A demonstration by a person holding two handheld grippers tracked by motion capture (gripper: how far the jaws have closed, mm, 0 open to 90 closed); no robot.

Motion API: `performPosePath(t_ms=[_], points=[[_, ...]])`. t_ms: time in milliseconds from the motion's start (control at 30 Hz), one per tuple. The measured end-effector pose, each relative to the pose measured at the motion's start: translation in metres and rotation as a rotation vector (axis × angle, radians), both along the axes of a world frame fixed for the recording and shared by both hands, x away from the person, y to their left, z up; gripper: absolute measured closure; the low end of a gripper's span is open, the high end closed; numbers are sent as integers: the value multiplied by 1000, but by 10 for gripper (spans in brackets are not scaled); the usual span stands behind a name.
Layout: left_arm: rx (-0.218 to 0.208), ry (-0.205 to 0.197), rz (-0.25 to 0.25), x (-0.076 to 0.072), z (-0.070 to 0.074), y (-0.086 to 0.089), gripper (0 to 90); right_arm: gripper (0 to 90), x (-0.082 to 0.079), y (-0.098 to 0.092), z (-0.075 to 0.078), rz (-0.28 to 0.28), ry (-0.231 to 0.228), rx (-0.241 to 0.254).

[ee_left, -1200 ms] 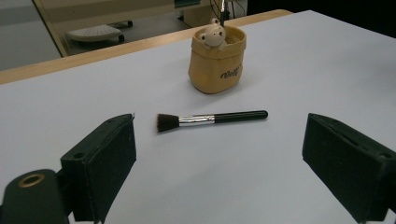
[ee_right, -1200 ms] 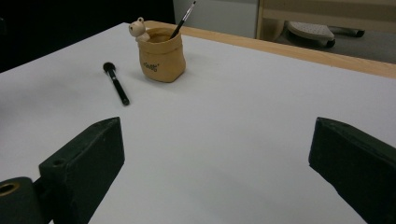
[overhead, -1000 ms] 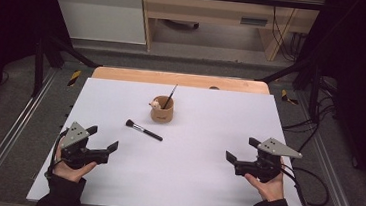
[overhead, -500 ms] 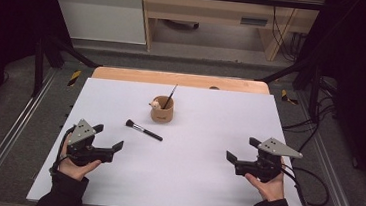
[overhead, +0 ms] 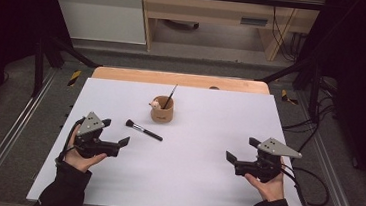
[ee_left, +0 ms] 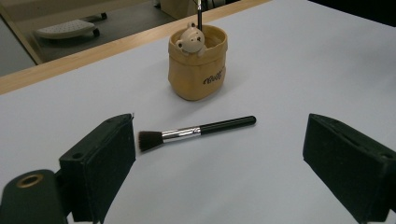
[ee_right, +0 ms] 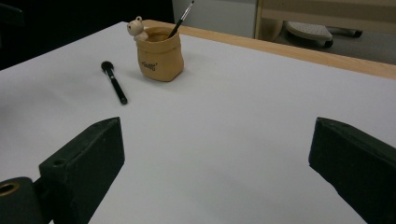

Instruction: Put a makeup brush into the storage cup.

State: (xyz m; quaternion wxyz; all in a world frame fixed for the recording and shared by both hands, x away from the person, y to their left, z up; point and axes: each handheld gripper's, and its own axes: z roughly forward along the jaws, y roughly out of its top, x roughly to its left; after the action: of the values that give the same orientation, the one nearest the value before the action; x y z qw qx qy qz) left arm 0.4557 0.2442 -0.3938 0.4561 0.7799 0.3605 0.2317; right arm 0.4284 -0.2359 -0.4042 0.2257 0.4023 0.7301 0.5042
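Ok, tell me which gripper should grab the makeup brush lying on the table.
Left. The left gripper is open and close to the makeup brush, which lies between its jaws' line of sight; the right gripper sits far across the table.

Brush point(overhead: 143, 129) beside the left gripper point(overhead: 116, 139)
It lies flat on the table point(overhead: 189, 184), cup point(overhead: 162, 110) just beyond.
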Motion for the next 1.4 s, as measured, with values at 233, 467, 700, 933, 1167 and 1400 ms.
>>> performPosePath(t_ms=[233, 467, 700, 933, 1167, 1400], points=[[16, 7, -22, 10, 4, -4, 83, 39, 1, 0, 0, 3, 0, -4], [47, 19, -53, 25, 9, -11, 75, 39, 1, 1, -1, 2, 3, -2], [62, 22, -91, 37, 11, -20, 73, 38, 2, 1, -1, 3, 2, -6], [92, 47, -117, 49, 6, -26, 73, 38, 2, 1, -2, 5, 3, -10], [121, 74, -132, 60, -1, -30, 74, 38, 3, 2, -2, 7, 5, -11], [137, 83, -161, 67, -9, -35, 73, 38, 3, 2, -2, 7, 4, -10]])
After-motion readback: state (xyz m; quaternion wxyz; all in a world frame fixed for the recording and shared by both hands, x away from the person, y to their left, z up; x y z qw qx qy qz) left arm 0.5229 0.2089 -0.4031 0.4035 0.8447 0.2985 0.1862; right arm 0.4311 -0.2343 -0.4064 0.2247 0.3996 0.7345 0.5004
